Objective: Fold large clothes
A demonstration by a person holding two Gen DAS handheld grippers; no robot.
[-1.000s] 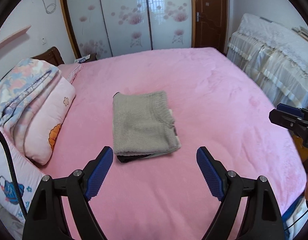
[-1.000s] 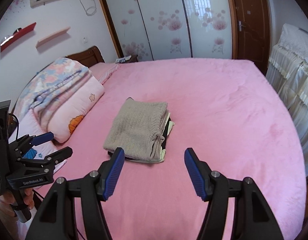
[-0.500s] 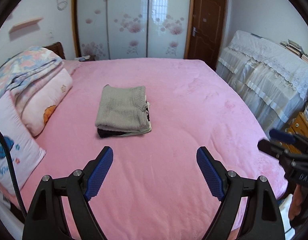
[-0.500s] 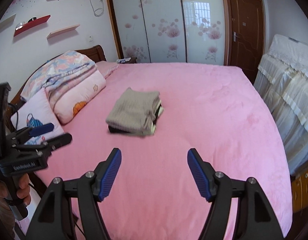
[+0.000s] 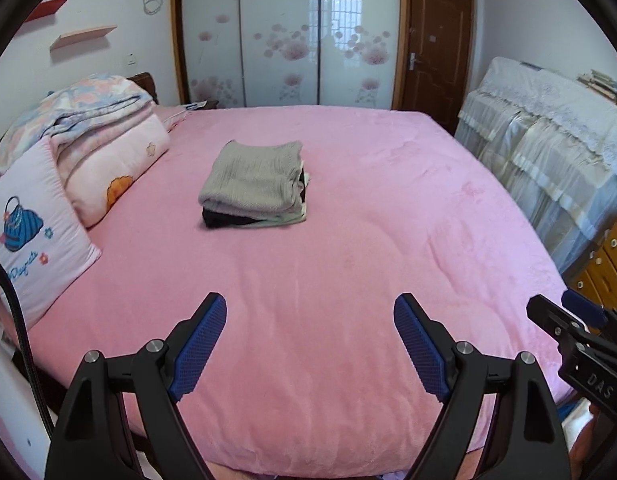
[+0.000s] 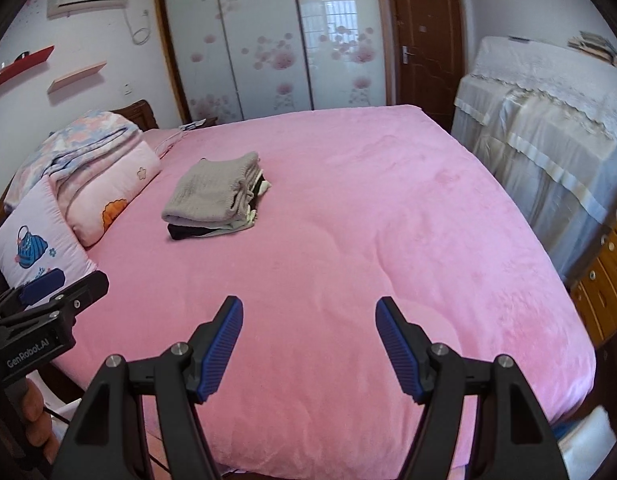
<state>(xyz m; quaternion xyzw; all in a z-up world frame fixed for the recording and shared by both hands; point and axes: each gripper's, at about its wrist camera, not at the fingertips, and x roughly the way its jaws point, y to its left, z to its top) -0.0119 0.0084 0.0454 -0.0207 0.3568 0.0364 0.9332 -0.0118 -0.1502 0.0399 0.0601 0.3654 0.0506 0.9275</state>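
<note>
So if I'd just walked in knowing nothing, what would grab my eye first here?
Most likely the big pink bed cover filling the room, with a neat stack of folded clothes, a grey knit on top, lying toward its left side near the pillows. Next, the blue-padded left gripper and right gripper, both open and holding nothing, over the bed's near edge. Behind the bed, flower-patterned wardrobe doors.

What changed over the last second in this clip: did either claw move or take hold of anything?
Both claws drew back from the folded clothes stack toward the foot of the pink bed. The left claw and right claw stayed open and empty; nothing was grasped or released. The stack, grey knit on top, stayed where it lay beside the pillows.
</note>
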